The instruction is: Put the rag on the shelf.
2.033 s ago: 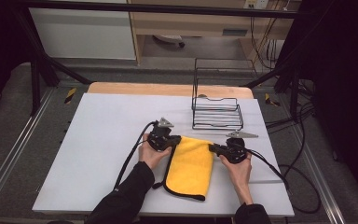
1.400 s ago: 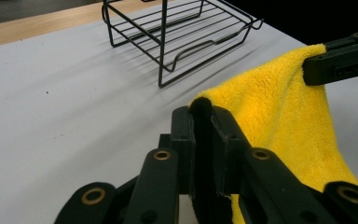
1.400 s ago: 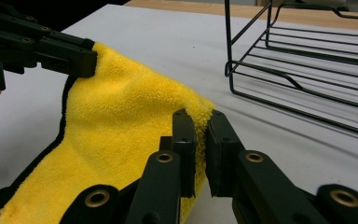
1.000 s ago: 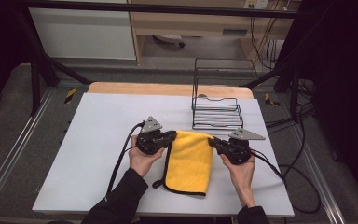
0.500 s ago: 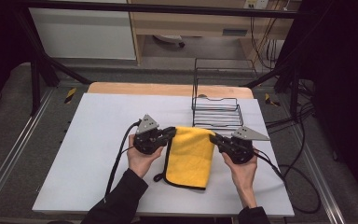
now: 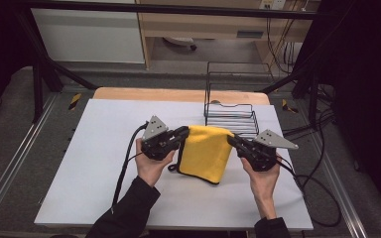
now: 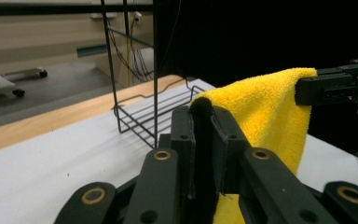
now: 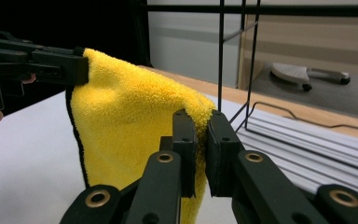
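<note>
A yellow towel (image 6: 208, 151) with a dark hem hangs folded between my two grippers, raised off the white table (image 6: 94, 148). My left gripper (image 6: 184, 132) is shut on the towel's left top corner, and my right gripper (image 6: 231, 140) is shut on its right top corner. In the left gripper view the towel (image 7: 270, 112) drapes past my jaws toward the right gripper (image 7: 307, 88). In the right gripper view the towel (image 8: 130, 121) stretches from my jaws to the left gripper (image 8: 81, 65). Its lower edge rests near the table.
A black wire rack (image 6: 230, 111) stands just behind the towel at the table's back right, close to both grippers. A wooden strip (image 6: 178, 94) runs along the table's far edge. Cables (image 6: 307, 183) trail from the right gripper over the table's right side.
Both grippers have lifted the towel's far edge up from the table and carried it toward the rack. The towel, flat two seconds ago, now hangs between them.
</note>
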{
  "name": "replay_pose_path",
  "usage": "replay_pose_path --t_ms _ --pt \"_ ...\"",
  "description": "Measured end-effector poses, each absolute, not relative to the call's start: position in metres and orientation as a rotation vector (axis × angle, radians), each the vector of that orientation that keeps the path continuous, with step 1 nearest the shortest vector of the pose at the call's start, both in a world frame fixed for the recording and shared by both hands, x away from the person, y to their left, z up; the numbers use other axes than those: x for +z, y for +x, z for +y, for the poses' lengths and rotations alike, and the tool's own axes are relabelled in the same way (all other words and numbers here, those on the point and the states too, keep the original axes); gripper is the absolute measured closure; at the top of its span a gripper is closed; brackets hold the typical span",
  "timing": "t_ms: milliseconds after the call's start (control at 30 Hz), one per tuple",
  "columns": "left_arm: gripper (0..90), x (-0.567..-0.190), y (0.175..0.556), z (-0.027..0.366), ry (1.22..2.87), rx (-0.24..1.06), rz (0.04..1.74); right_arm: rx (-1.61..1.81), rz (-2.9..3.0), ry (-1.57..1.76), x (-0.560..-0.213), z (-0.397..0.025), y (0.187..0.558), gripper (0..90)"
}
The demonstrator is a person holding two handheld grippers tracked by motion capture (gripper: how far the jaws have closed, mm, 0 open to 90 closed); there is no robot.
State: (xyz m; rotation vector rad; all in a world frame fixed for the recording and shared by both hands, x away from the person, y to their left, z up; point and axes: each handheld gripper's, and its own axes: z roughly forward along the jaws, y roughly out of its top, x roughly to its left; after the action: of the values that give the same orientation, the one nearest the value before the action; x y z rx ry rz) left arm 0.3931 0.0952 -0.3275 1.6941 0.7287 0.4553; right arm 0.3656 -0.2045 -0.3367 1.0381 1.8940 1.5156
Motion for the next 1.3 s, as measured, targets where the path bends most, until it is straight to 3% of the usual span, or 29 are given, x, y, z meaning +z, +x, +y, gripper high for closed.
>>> replay_pose_path --t_ms 1300 --pt "80.3 -0.26 0.403 0.08 1.489 0.554 0.646 1.572 1.633 0.904 -0.259 -0.212 0.37 83.8"
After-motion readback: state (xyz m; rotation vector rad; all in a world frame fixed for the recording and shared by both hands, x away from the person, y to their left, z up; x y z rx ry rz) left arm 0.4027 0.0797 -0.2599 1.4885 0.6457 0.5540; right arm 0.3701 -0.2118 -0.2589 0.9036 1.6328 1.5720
